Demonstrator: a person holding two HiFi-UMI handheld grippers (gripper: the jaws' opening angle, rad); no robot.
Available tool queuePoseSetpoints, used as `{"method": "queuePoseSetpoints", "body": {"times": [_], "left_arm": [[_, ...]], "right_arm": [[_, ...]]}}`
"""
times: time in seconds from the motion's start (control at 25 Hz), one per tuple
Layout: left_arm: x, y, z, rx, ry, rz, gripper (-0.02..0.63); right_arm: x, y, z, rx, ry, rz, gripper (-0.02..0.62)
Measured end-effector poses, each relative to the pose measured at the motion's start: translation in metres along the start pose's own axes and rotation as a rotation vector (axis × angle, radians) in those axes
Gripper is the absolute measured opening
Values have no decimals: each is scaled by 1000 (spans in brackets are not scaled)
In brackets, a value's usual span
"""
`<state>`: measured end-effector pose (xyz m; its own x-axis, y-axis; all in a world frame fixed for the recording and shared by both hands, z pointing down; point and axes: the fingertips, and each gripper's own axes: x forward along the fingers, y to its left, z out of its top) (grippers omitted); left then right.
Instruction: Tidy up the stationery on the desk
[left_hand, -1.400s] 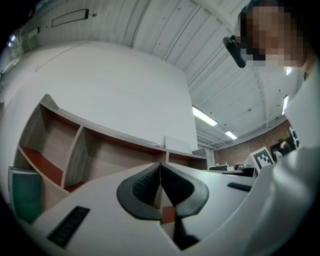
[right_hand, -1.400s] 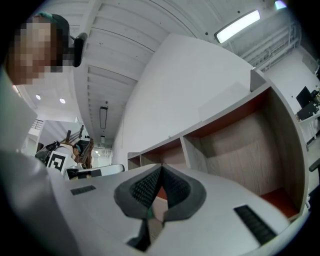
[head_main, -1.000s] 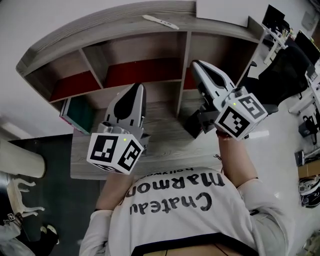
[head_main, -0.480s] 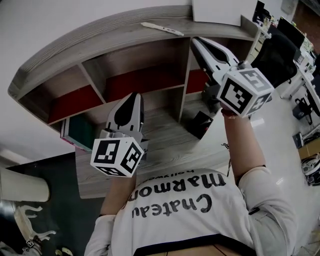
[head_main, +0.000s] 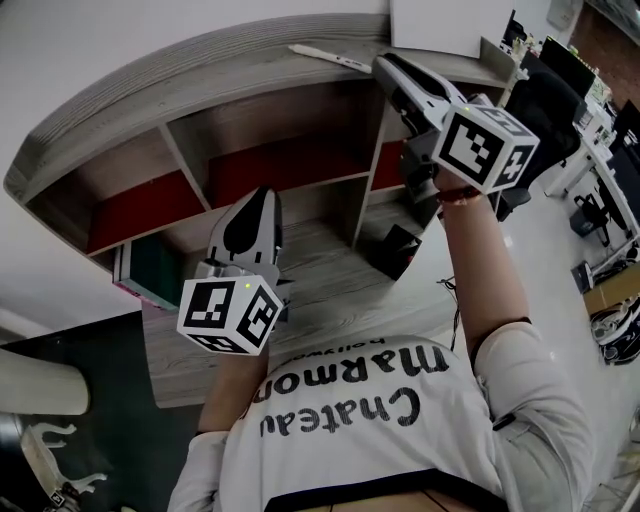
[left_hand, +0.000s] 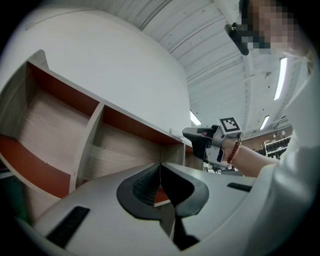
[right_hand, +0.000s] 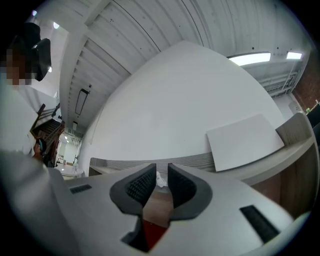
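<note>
Wooden shelf (head_main: 190, 80); left hand-held gripper (left_hand: 160, 167) tips together, right hand-held gripper (right_hand: 161, 173) narrowly apart, seemingly empty.

Shelf top: you have a slim white pen-shaped item (head_main: 322, 58) lying flat and slanted on the grey wooden shelf unit (head_main: 200, 80) | Desk: a small black box-shaped item (head_main: 393, 250) sits askew on the pale wooden desk (head_main: 330, 290), beside a shelf upright | Left end: a dark green book with a pink edge (head_main: 150, 270).
</note>
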<state>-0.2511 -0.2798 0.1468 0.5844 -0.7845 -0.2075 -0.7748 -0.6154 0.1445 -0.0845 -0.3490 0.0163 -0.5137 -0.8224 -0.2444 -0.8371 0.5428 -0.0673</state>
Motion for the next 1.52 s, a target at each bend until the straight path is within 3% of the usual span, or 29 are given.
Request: {"method": "queuePoseSetpoints", "body": {"times": [0.36, 0.6, 1.52], "left_arm": [[1, 10, 1, -14, -12, 10, 17], [1, 16, 2, -10, -20, 11, 17], [-3, 11, 9, 1, -38, -14, 17]], "right_arm": [[18, 1, -7, -56, 57, -30, 103], [23, 0, -17, -223, 104, -103, 98], [6, 6, -10, -118, 36, -91, 60]]}}
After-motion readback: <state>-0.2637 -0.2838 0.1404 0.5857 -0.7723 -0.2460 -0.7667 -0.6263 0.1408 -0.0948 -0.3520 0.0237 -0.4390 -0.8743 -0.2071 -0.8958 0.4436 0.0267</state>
